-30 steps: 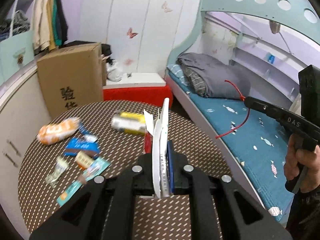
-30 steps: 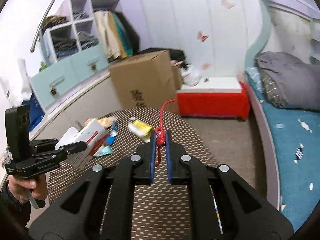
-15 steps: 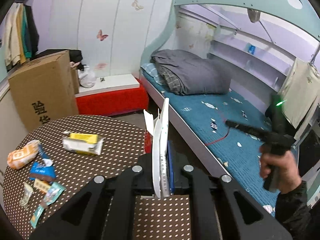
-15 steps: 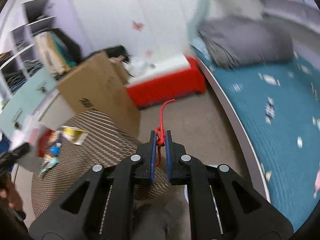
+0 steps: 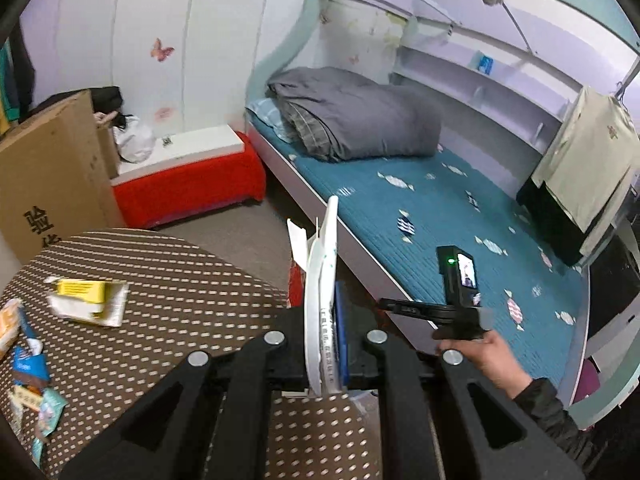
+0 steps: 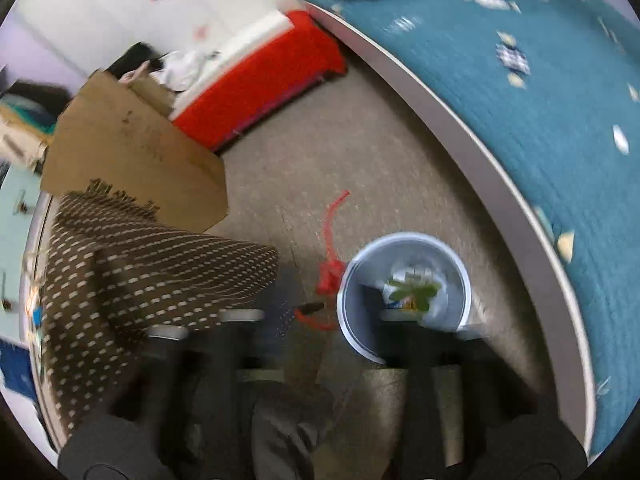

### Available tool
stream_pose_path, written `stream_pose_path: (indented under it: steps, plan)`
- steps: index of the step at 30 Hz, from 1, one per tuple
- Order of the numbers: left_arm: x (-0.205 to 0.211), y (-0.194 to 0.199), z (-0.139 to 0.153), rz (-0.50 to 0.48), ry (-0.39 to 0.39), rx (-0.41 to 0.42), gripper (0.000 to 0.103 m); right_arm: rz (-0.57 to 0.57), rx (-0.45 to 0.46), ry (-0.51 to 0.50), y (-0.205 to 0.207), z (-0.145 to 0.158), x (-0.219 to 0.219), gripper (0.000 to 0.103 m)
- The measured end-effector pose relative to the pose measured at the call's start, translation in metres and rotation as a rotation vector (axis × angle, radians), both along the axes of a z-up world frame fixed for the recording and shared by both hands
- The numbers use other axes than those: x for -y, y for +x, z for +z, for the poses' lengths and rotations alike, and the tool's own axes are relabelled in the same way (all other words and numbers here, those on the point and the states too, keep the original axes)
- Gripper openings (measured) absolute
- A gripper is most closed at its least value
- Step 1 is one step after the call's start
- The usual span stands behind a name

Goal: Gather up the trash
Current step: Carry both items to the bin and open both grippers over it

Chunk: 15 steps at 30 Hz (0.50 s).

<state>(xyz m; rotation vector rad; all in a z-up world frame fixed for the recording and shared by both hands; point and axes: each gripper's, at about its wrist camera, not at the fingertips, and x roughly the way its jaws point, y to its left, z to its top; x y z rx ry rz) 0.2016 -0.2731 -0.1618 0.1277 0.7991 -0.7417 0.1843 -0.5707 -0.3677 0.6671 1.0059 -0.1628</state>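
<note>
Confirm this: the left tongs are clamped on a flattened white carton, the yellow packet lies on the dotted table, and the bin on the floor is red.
Wrong on the bin's colour. The right wrist view shows the bin on the floor is pale blue-grey, not red; the red thing beside it is a string. The rest holds: the left tongs are clamped on the flattened white carton, and the yellow packet lies on the dotted table.

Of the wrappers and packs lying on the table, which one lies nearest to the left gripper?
The yellow-and-white pack. It lies alone toward the table's middle, while the orange and blue wrappers crowd the far left edge. The left gripper holds white packaging.
</note>
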Motion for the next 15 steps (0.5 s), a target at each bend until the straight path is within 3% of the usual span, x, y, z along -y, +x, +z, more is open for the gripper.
stream_pose_path:
  steps: [5, 15]
  plan:
    - [0.041, 0.006, -0.024, -0.062, 0.032, -0.054, 0.009, -0.079, 0.042, 0.022, -0.022, 0.001, 0.02, 0.077]
    - [0.134, 0.02, -0.096, -0.186, 0.151, -0.188, 0.01, -0.179, 0.186, -0.012, -0.084, 0.06, 0.046, 0.083]
